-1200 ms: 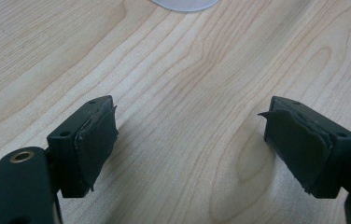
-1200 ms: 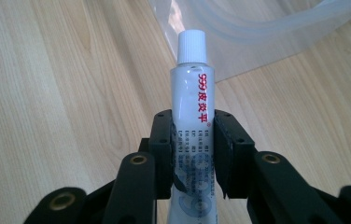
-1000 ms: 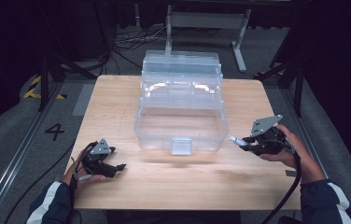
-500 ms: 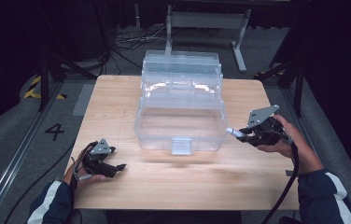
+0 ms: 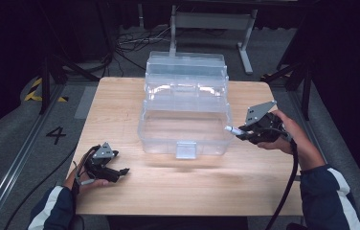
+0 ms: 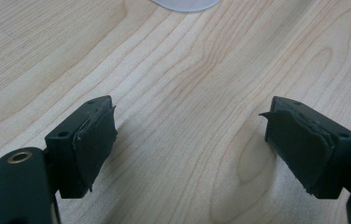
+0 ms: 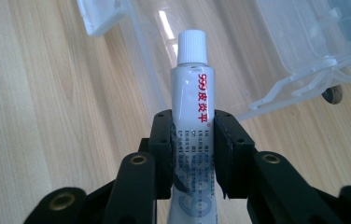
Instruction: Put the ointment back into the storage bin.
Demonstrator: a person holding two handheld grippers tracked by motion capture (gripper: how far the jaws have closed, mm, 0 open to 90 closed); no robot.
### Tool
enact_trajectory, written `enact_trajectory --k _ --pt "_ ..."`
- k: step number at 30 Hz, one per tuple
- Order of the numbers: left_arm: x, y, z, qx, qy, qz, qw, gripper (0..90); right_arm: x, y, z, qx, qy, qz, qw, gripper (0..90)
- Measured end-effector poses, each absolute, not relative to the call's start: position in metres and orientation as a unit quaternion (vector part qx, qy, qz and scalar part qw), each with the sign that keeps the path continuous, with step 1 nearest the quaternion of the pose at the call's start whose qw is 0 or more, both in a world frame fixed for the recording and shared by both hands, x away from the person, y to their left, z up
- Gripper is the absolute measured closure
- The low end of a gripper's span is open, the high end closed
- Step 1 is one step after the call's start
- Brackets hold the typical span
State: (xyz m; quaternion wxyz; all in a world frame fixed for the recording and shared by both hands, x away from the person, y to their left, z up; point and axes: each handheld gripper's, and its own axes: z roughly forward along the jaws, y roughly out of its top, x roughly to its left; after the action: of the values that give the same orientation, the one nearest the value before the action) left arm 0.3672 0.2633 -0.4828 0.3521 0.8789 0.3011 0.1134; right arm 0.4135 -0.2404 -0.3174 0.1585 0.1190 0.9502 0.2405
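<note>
A clear plastic tiered box [image 5: 185, 112] stands open in the middle of the wooden table [image 5: 120, 96], its latch tab facing the front. My right gripper [image 5: 239, 132] hovers just right of the box's front corner, shut on a small white ointment tube [image 7: 193, 98] with a white screw cap and red lettering. In the right gripper view the tube points cap-first at the clear box [image 7: 304, 42]. My left gripper [image 5: 119, 171] rests low near the table's front left, open, and in the left gripper view its pads [image 6: 94, 140] have bare wood between them.
Black stands and cables sit on the floor behind the table. A metal frame [image 5: 211, 21] rises beyond the far edge. Grey floor with a painted number lies to the left. Bare wood stretches across the front of the table between the two hands.
My right gripper has carried the tube leftward and upward, closer to the box's right side. The left gripper has stayed where it was.
</note>
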Motion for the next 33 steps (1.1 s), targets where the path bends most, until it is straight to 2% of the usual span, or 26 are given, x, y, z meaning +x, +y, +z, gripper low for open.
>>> enact_trajectory --k 33 --pt "0.368 0.263 -0.483 0.879 0.3 0.113 0.352 16.4 0.442 -0.185 -0.309 0.077 0.966 0.204 0.141 70.9"
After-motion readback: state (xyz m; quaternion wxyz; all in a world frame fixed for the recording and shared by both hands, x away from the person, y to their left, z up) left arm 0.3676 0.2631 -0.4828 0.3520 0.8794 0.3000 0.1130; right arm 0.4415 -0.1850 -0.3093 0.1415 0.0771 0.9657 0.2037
